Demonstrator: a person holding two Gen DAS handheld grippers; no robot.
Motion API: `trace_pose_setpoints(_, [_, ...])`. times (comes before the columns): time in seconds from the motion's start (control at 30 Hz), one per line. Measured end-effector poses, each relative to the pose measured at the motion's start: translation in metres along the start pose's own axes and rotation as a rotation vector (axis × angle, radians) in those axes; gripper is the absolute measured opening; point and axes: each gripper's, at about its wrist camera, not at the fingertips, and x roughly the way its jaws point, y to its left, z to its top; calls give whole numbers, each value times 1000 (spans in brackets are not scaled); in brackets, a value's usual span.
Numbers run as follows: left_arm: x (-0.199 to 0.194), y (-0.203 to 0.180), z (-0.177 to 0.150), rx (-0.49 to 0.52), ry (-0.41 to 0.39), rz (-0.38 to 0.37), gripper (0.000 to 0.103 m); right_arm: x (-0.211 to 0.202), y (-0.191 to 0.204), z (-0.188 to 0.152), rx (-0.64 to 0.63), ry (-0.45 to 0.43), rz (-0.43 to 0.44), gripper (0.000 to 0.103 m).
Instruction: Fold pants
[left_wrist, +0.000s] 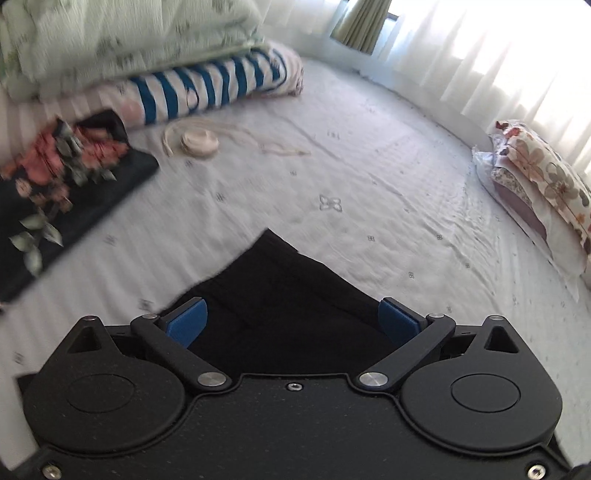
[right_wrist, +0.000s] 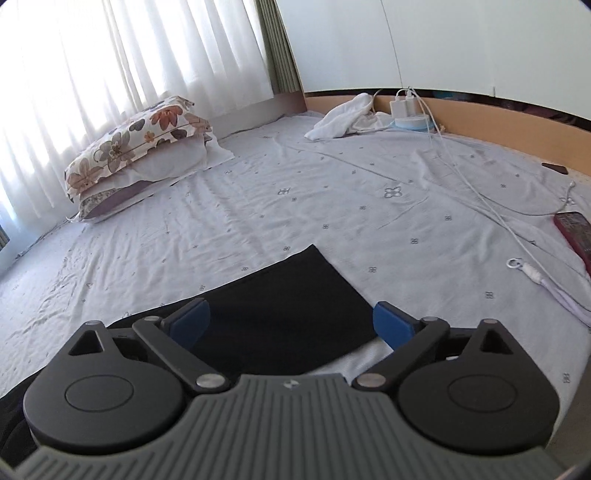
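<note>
Low in both frames lay the black pants (left_wrist: 280, 314) on the bed (left_wrist: 369, 166) — left gripper (left_wrist: 292, 320) and right gripper (right_wrist: 291, 320) spread wide, pinching nothing.

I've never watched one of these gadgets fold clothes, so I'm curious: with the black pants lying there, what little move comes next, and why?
Probably lower both to grip the near edge for another fold. The left gripper and right gripper hang above the black fabric pants with jaws open and nothing held, and the pants lie flat on the pale patterned bedsheet, apparently already folded once.
</note>
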Motion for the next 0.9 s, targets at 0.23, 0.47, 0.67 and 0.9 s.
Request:
trace_pose_setpoints(0.23, [85,-27,3,-86,64,16,100,91,30,2,35,97,-6,103])
trace_pose_setpoints(0.47, [144,-53,4,-47,56,135,103,162,53,2,84,143,-7,103])
trace_pose_setpoints(0.67, [167,-75,2,16,87,280,103,210,72,10,134,172,-57,103])
trace_pose_setpoints(0.9, [173,-86,-12,97,50,332,103,264,76,12,299,257,-102,103])
